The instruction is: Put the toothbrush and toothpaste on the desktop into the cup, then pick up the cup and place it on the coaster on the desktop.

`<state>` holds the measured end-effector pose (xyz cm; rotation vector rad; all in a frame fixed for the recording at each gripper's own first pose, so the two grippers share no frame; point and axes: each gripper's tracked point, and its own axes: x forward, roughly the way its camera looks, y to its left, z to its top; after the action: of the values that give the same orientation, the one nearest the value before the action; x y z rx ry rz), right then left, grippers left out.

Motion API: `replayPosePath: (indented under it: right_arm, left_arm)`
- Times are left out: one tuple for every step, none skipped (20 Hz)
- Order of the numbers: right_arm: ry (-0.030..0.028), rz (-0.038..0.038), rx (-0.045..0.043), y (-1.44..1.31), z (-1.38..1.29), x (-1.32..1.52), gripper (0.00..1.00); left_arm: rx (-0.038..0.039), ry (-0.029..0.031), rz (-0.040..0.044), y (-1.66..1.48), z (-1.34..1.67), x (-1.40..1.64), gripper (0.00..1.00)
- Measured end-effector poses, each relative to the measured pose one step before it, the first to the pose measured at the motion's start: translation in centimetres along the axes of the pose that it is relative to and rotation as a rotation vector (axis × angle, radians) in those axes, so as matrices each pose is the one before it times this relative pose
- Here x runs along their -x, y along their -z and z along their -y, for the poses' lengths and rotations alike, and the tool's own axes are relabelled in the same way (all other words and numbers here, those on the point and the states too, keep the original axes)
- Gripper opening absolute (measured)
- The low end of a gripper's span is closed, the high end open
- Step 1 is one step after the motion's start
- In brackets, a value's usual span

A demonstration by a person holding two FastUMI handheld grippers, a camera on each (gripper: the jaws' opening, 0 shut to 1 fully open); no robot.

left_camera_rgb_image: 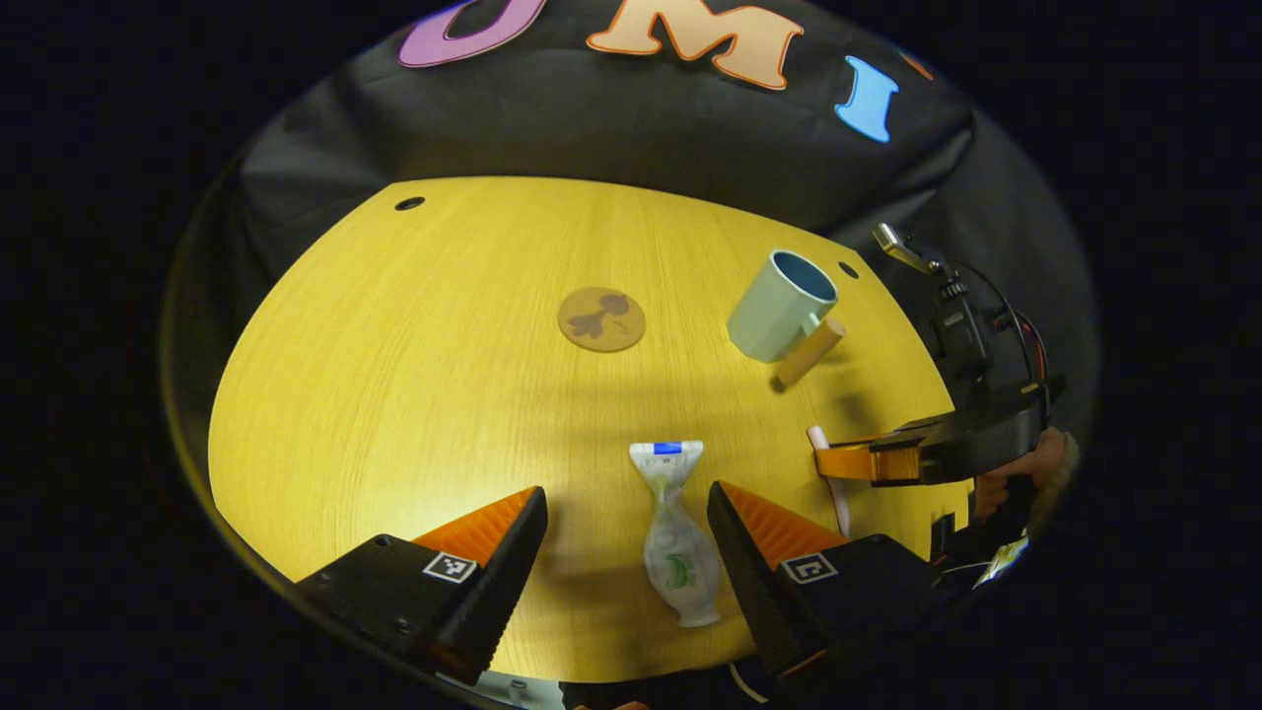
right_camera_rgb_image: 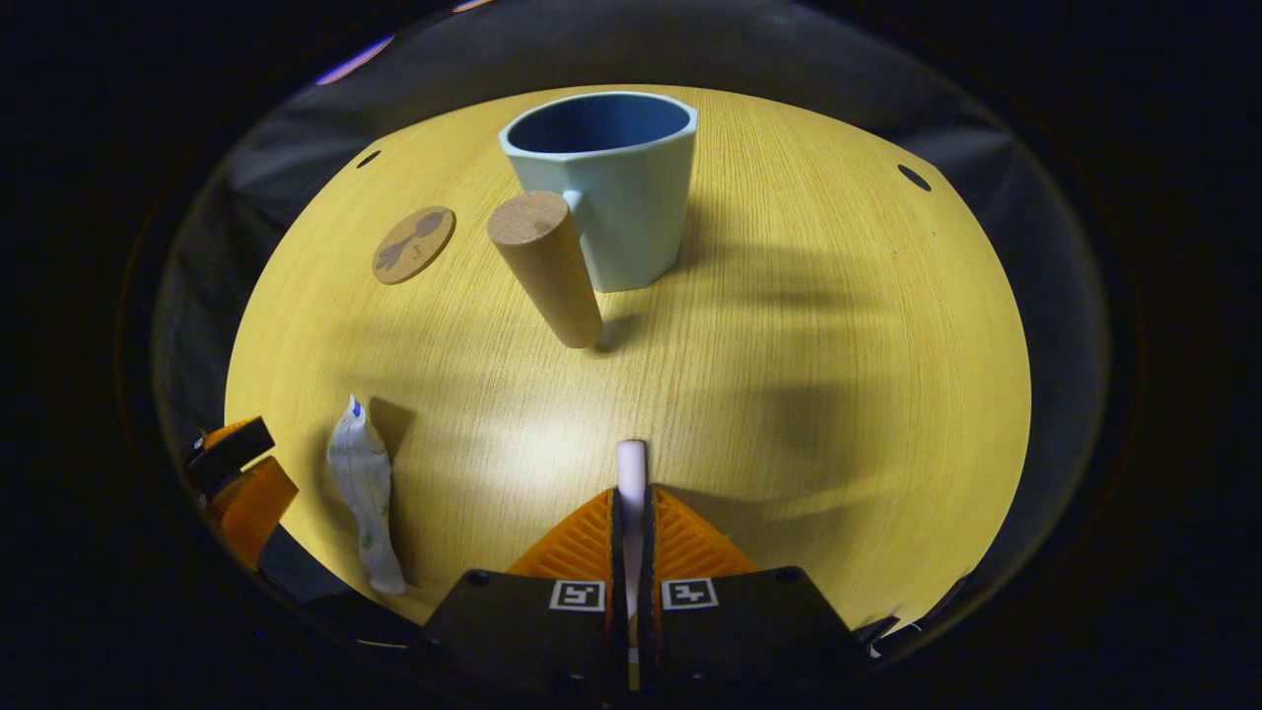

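- The right hand-held gripper (right_camera_rgb_image: 631, 513) has its two orange fingers closed tight on the toothbrush (right_camera_rgb_image: 631, 468), a pale pink stick whose end pokes out just ahead of the fingertips, low over the counter (right_camera_rgb_image: 838, 325).
- The brush's long axis runs straight along this gripper's own line of sight, pointing toward the cup (right_camera_rgb_image: 611, 187).
- The cup stands upright ahead of the right gripper and slightly left of its line, mouth open upward, well apart from the brush tip. Its wooden handle (right_camera_rgb_image: 545, 268) sticks out toward the gripper on the left side.
- My judgement: the coming move turns on lifting the brush and tipping it so its long axis goes down into the cup mouth, while keeping clear of that handle.
- The left hand-held gripper (left_camera_rgb_image: 626, 537) is wide open and holds nothing. The toothpaste (left_camera_rgb_image: 675, 537) lies flat on the counter between its fingers, nearer the right-hand one, touching neither as far as I can tell.
- The tube's long axis runs along the left gripper's line of sight, its flat crimped end pointing away toward the cup (left_camera_rgb_image: 782, 306).
- The left gripper is clearly the nearer one to the toothpaste; closing across the tube's width looks feasible.
- The coaster (left_camera_rgb_image: 601, 319) lies bare, left of the cup and well apart from it.
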<state>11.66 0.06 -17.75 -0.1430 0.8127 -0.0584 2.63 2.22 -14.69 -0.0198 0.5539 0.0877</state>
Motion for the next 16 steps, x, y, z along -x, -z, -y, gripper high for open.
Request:
replayPosePath:
  right_arm:
    - [0.00314,-0.00213,-0.00268,0.18,0.161,0.061,0.06]
    - [0.00023,0.0037,-0.00983,0.205,0.16,0.128,0.07]
    - [-0.01044,0.0071,-0.01659,0.072,-0.049,0.325,0.07]
    - [-0.01162,0.00851,-0.02166,0.119,-0.02,0.399,0.07]
    - [-0.01008,0.00789,-0.01798,0.11,0.056,0.401,0.07]
    - [-0.00129,0.0098,-0.01335,0.029,0.255,0.466,0.07]
    - [0.00249,0.01155,-0.00951,-0.059,0.367,0.409,0.07]
    - [0.00147,0.00629,-0.00728,0.158,0.356,0.505,0.06]
    - [0.00255,0.00828,-0.01066,0.034,0.379,0.472,0.06]
    - [0.0003,0.00874,-0.01239,0.062,0.382,0.436,0.07]
    - [0.00197,0.00722,-0.01306,0.054,0.417,0.449,0.07]
    - [0.00148,0.00993,-0.01216,0.021,0.532,0.457,0.06]
    - [0.00384,0.00821,-0.01202,-0.054,0.527,0.363,0.06]
    - [0.00737,0.00533,-0.01092,0.105,0.771,0.289,0.06]
    - [0.00535,0.00368,-0.00884,0.05,0.519,0.18,0.06]
    - [0.00501,0.00255,-0.00962,0.127,0.528,0.013,0.06]
  left_arm:
    - [-0.00353,0.00619,-0.02532,0.237,0.391,-0.231,0.95]
    - [-0.00223,0.00497,-0.02501,0.401,0.379,-0.44,0.95]
    - [0.00001,0.00472,-0.02485,0.241,0.364,-0.337,0.94]
    - [0.00333,0.0036,-0.02112,0.104,0.402,-0.274,0.93]
    - [0.00683,-0.00186,-0.02075,0.036,0.15,-0.434,0.93]
    - [0.00966,0.00109,-0.02308,0.159,0.24,-0.435,0.82]
    - [0.00792,0.0042,-0.02371,0.142,0.289,-0.415,0.77]
    - [0.00563,-0.00384,-0.02323,0.16,-0.01,-0.265,0.75]
    - [0.00159,-0.00426,-0.02023,0.113,0.035,-0.296,0.78]
    - [0.00177,-0.00662,-0.01652,0.003,-0.037,-0.293,0.77]
    - [0.00109,-0.00516,-0.0135,0.055,0.005,-0.23,0.71]
    - [0.00122,-0.00416,-0.00925,-0.058,0.016,-0.211,0.68]
    - [0.00557,-0.00678,-0.00924,-0.006,-0.024,-0.327,0.7]
    - [0.00513,-0.0023,-0.01648,0.14,-0.013,-0.281,0.61]
    - [0.00594,0.00014,-0.01162,0.186,0.002,-0.194,0.54]
    - [0.00706,-0.00006,-0.01005,0.064,0.013,-0.137,0.5]
